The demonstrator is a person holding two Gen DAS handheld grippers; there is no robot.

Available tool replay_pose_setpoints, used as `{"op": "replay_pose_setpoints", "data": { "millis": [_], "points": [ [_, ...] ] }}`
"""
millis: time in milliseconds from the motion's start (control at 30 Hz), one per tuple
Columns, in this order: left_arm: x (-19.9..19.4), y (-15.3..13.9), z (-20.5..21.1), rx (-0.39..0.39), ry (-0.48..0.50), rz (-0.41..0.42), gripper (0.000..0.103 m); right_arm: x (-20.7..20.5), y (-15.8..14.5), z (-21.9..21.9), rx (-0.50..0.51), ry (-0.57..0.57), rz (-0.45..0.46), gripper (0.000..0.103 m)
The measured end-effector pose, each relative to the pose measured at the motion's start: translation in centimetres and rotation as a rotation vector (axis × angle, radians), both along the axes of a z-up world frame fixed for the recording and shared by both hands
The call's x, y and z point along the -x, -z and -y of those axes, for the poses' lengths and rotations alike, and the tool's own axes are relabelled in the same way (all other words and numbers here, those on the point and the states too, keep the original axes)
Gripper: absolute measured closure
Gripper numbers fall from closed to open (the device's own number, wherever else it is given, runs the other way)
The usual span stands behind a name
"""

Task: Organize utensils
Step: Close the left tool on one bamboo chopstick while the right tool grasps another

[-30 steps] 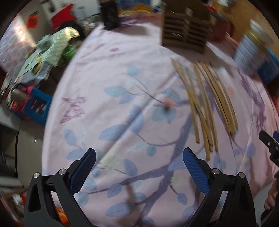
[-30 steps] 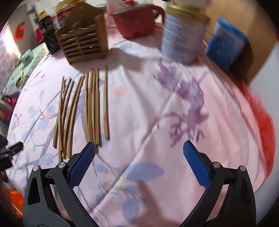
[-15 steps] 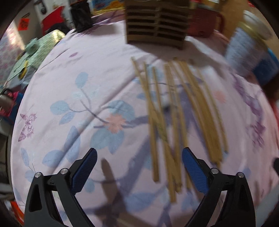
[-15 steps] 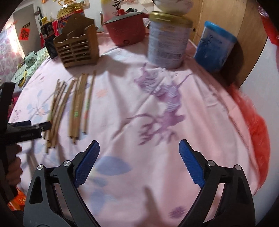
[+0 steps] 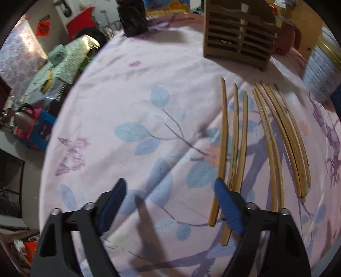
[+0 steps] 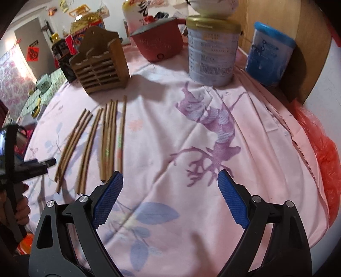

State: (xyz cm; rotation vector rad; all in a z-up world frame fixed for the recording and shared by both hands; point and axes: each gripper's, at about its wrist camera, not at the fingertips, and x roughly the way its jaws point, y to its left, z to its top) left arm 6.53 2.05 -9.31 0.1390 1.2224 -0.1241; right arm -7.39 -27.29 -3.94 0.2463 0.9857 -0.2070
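Several wooden chopsticks (image 5: 275,136) lie side by side on the pink floral tablecloth (image 5: 127,89); they also show in the right wrist view (image 6: 106,138). A slatted wooden utensil holder (image 5: 238,34) stands upright beyond their far ends, also in the right wrist view (image 6: 100,64). My left gripper (image 5: 170,191) is open and empty, low over the cloth, its right finger over the near ends of the leftmost chopsticks. My right gripper (image 6: 169,185) is open and empty, to the right of the chopsticks. The left gripper also shows at the left edge of the right wrist view (image 6: 42,165).
A red pot (image 6: 157,42), a tall tin can (image 6: 213,51) with a bowl on top and a blue tub (image 6: 268,57) stand at the back right. A dark container (image 5: 133,17) stands at the back left. The table edge drops off at the left, with clutter below.
My left gripper has swung left, so the chopsticks now lie to the right of its jaws. My right gripper has drawn slightly nearer the chopsticks.
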Motion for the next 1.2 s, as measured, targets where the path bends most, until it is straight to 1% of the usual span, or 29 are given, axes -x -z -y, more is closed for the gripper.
{"op": "replay_pose_setpoints", "data": {
  "millis": [33,67,100,167,200,333,400,433,533,567,667,767,800,833,900,933,1000,1033,1067,1200],
  "points": [
    [0.0,0.1,0.0,0.022,0.025,-0.012,0.029,0.1,0.0,-0.3,-0.009,0.013,-0.002,0.017],
    [0.3,0.2,-0.1,0.032,0.040,-0.010,0.029,0.3,0.1,-0.8,-0.017,0.026,-0.005,0.018],
    [0.5,0.1,0.2,0.048,0.078,-0.002,0.029,0.6,0.1,-1.3,-0.014,0.034,-0.009,0.019],
    [0.9,0.3,0.6,0.056,0.138,0.009,0.029,1.1,0.0,-2.2,-0.001,0.050,-0.016,0.019],
    [0.8,0.6,0.7,0.057,0.153,0.005,0.028,1.4,-0.1,-2.6,0.007,0.058,-0.018,0.019],
    [0.7,1.0,0.1,0.111,0.177,0.030,0.029,2.7,-0.8,-3.6,0.055,0.078,-0.022,0.020],
    [0.4,1.1,-0.2,0.080,0.175,0.062,0.035,2.8,-1.2,-3.3,0.067,0.097,-0.015,0.020],
    [0.3,1.2,-0.4,0.059,0.177,0.080,0.035,2.6,-1.3,-3.0,0.068,0.105,-0.013,0.020],
    [0.0,1.1,-1.2,0.056,0.155,0.087,0.035,1.2,-1.1,-1.9,0.046,0.110,-0.007,0.020],
    [-0.3,1.0,-1.7,0.053,0.132,0.083,0.035,0.5,-1.0,-1.6,0.027,0.103,-0.009,0.020],
    [0.0,0.7,-2.8,0.061,0.081,0.074,0.042,-1.6,-0.3,-1.9,0.001,0.054,-0.008,0.025],
    [1.3,0.7,-2.6,0.054,0.079,0.080,0.042,-3.9,1.0,-2.7,-0.015,-0.024,-0.035,0.035],
    [1.8,0.7,-2.4,0.051,0.084,0.089,0.045,-4.5,1.6,-2.9,-0.028,-0.046,-0.047,0.040],
    [2.2,0.7,-2.0,0.049,0.091,0.101,0.047,-5.0,2.2,-3.1,-0.035,-0.062,-0.061,0.042],
    [2.4,0.6,-1.5,0.055,0.106,0.117,0.060,-5.3,3.1,-3.2,-0.043,-0.086,-0.077,0.048],
    [2.4,0.6,-1.3,0.062,0.107,0.122,0.063,-5.5,3.5,-3.2,-0.043,-0.101,-0.082,0.049],
    [2.3,0.5,-0.9,0.069,0.117,0.132,0.080,-5.4,4.2,-3.1,-0.038,-0.132,-0.089,0.055],
    [2.1,0.5,-0.6,0.072,0.126,0.132,0.085,-5.3,4.5,-3.1,-0.036,-0.151,-0.094,0.056],
    [1.8,0.5,-0.3,0.077,0.134,0.126,0.093,-5.2,4.7,-3.0,-0.039,-0.163,-0.097,0.058],
    [1.3,0.6,0.2,0.080,0.144,0.110,0.095,-5.0,5.3,-3.0,-0.098,-0.208,-0.084,0.064]
  ]
}}
